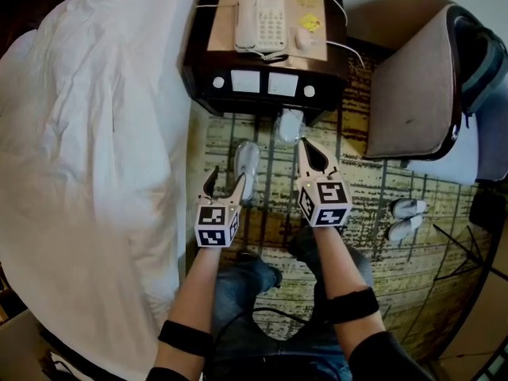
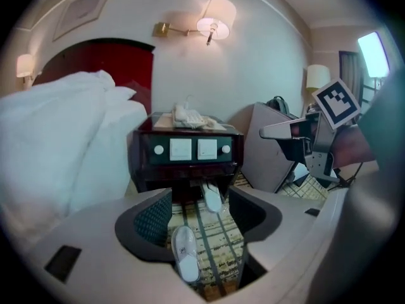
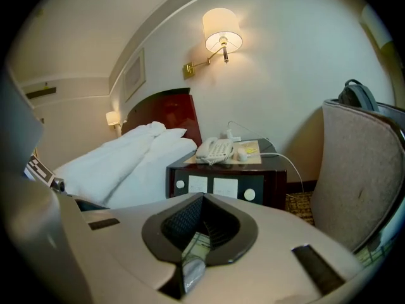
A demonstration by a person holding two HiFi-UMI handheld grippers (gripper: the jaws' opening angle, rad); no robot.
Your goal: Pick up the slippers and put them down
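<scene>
Just beyond left claw [image 1: 226, 179], white slipper [image 1: 248, 167].

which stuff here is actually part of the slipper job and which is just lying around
For the job: near slipper; far slipper.

Just lying about: phone; nightstand; bed; chair; probably the spare slipper pair by the chair.

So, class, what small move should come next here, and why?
Probably lower the left gripper onto the nearer white slipper: its jaws stand open, that slipper lies on the carpet in line between them, not yet gripped; the right gripper is shut.
</scene>
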